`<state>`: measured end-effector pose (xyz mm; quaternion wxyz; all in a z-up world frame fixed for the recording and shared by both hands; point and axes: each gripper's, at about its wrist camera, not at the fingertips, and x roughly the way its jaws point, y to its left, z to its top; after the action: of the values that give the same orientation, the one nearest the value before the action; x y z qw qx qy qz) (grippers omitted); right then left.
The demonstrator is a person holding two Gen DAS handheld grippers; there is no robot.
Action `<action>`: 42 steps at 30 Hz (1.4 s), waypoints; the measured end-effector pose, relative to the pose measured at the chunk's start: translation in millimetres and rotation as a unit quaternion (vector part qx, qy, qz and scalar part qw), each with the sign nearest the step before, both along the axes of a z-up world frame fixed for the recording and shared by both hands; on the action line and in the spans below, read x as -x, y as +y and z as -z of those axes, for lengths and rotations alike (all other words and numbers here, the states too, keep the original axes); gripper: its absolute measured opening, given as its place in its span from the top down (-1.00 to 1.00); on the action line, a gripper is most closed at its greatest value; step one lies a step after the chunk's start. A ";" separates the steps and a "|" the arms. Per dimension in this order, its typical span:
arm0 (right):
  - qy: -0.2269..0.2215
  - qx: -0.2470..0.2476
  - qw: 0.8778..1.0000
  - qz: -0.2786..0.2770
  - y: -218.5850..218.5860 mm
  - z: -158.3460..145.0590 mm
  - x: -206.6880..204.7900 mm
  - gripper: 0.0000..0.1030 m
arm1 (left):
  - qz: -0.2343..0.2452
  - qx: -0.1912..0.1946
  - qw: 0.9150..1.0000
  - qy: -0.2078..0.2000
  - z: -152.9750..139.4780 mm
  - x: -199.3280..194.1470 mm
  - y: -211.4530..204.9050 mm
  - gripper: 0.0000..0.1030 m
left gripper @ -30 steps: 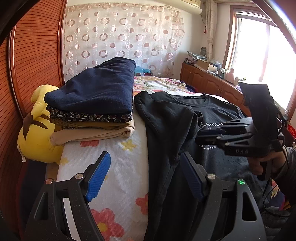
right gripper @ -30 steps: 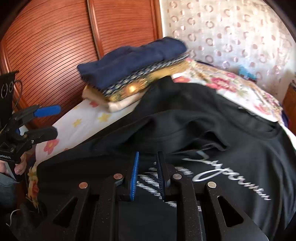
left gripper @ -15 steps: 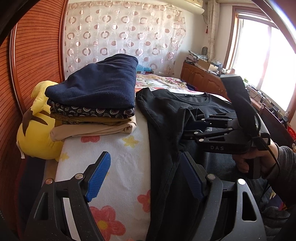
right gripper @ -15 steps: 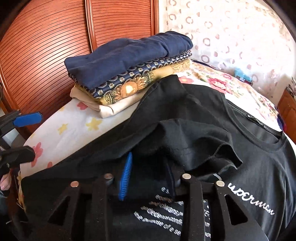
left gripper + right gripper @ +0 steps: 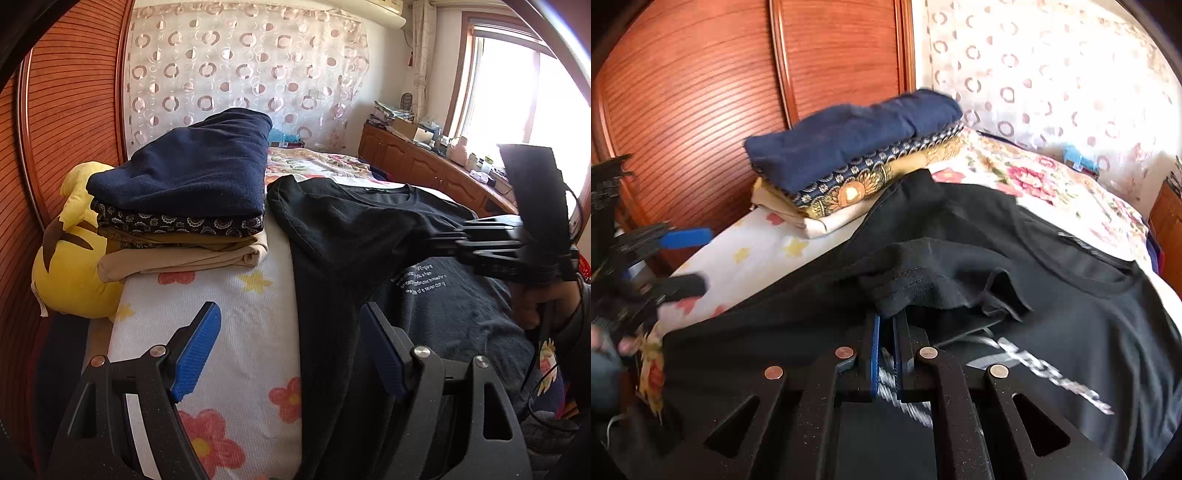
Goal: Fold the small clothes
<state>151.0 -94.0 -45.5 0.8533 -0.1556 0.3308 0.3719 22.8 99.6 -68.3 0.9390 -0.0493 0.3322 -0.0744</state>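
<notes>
Your left black two-finger gripper with blue ribbed pads [image 5: 286, 350] was held with its jaws spread wide, nothing between them. Your right black two-finger gripper with blue pads [image 5: 885, 332] had its jaws drawn nearly together, pinching a fold of the black cotton T-shirt [image 5: 942, 284]. Your right hand [image 5: 543, 302] gripped the handle, knuckles toward the left camera.

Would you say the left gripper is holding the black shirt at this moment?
No, the left gripper is wide open, its blue pads apart above the bedsheet and the black shirt's edge, clamping nothing.
</notes>
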 end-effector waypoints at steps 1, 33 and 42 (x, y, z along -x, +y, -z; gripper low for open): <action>-0.001 0.000 1.000 0.000 -7.8 -2.6 3.9 0.89 | 0.001 -0.001 1.000 0.000 0.0 -0.3 -1.0 -0.52; 0.059 0.011 0.988 0.145 -29.6 27.0 -71.8 0.40 | 0.033 -0.040 0.996 0.066 28.2 -55.1 -39.2 -0.52; 0.041 0.030 0.994 0.100 -24.2 21.0 -61.5 0.92 | 0.030 -0.047 0.996 0.072 29.7 -53.7 -37.7 -0.52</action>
<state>212.6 -118.3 -66.5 0.8670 -0.1321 0.3902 0.2803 76.5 61.9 -98.0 0.9112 -0.0006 0.4037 -0.0826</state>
